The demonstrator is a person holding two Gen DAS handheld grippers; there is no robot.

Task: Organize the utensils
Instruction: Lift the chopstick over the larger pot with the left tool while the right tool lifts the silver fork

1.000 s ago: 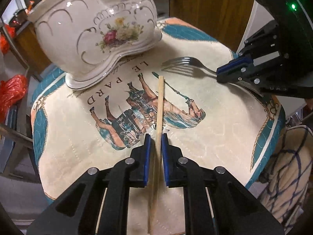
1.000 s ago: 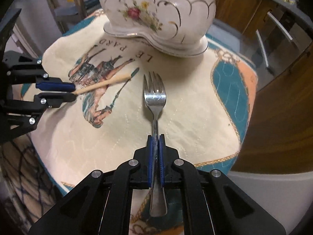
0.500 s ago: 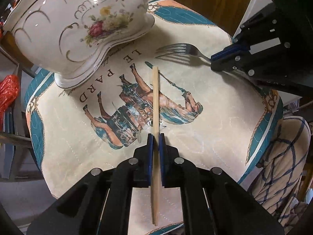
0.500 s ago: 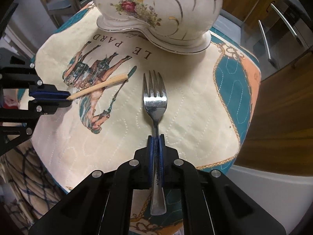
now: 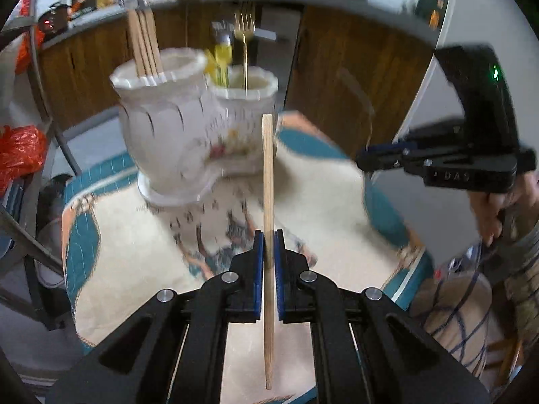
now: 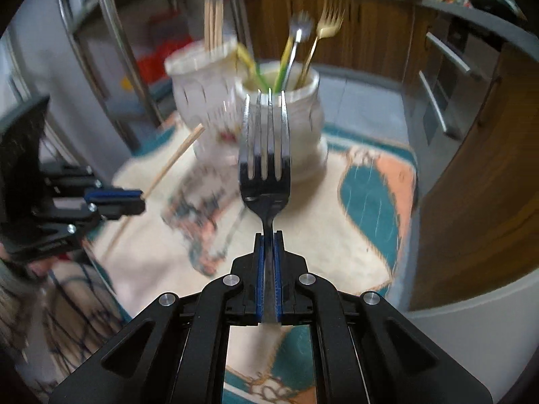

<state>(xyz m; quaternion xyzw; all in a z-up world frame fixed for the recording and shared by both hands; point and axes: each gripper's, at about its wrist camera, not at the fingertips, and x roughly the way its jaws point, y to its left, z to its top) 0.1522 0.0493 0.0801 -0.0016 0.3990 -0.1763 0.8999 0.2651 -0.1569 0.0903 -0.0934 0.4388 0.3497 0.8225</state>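
My left gripper [image 5: 268, 245] has its blue-padded fingers [image 5: 258, 262] pinching a wooden chopstick [image 5: 267, 202] partway along its length; the stick runs straight up between them, its blunt end rising in front of the ceramic holder [image 5: 175, 141], its thin end trailing back below the pads. It hangs in the air, clear of the printed cloth [image 5: 134, 262] on the table. My right gripper [image 6: 268, 245] has its fingers [image 6: 278, 262] pressed together on the neck of a steel fork [image 6: 264, 155], the tines pointing up and forward, lined up in front of the holder's right-hand compartment [image 6: 303, 107]. That compartment carries a gold fork [image 6: 328, 23] and some yellow-green handled utensils [image 6: 284, 57]; the left-hand compartment [image 6: 198, 77] has a bundle of chopsticks [image 6: 213, 23] standing upright in it. From the right wrist view I see my left gripper off to the left side, the chopstick slanting up from it toward the holder without touching it. The holder and the cloth are blurred in both views. Wooden cabinets [image 6: 471, 202] stand behind the table.
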